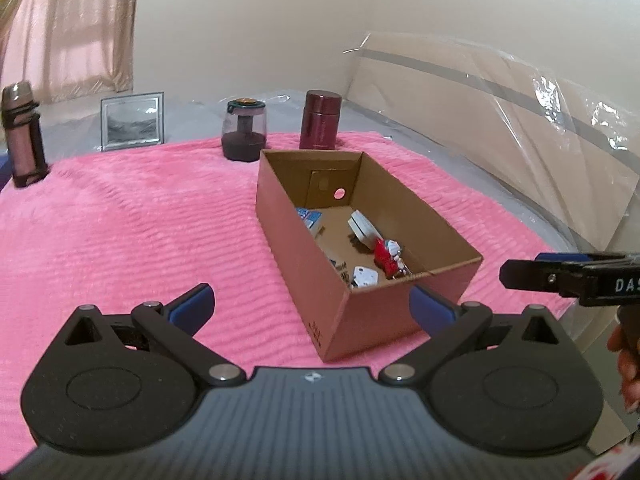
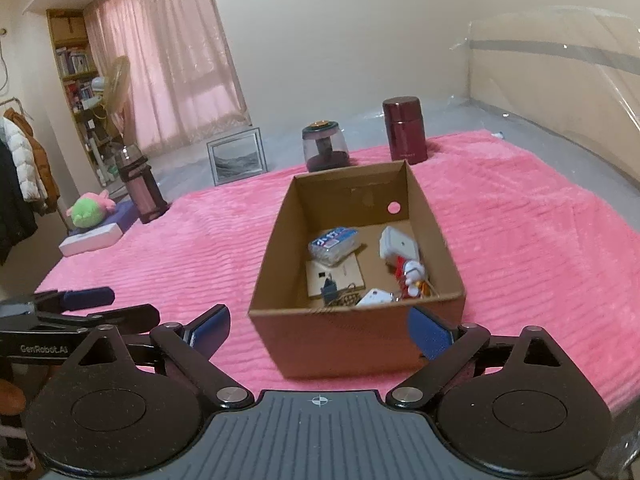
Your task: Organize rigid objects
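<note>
An open cardboard box (image 1: 404,312) (image 2: 332,340) stands on a pink blanket (image 1: 140,240) (image 2: 520,232). Inside lie a blue-and-white packet (image 2: 334,243), a white device (image 2: 398,243), a red-and-white figure (image 2: 410,276) (image 1: 387,255), a white plug (image 1: 364,276) and a tan card (image 2: 340,276). My left gripper (image 1: 312,304) is open and empty, just in front of the box's near left corner. My right gripper (image 2: 320,330) is open and empty, at the box's near wall. Each gripper shows at the edge of the other's view.
At the blanket's far edge stand a maroon flask (image 1: 320,124) (image 2: 404,130), a dark glass jar (image 1: 244,130) (image 2: 325,146), a framed picture (image 1: 133,121) (image 2: 238,156) and a pink bottle (image 1: 22,134) (image 2: 140,184). A plastic-wrapped headboard (image 1: 520,140) runs along the right.
</note>
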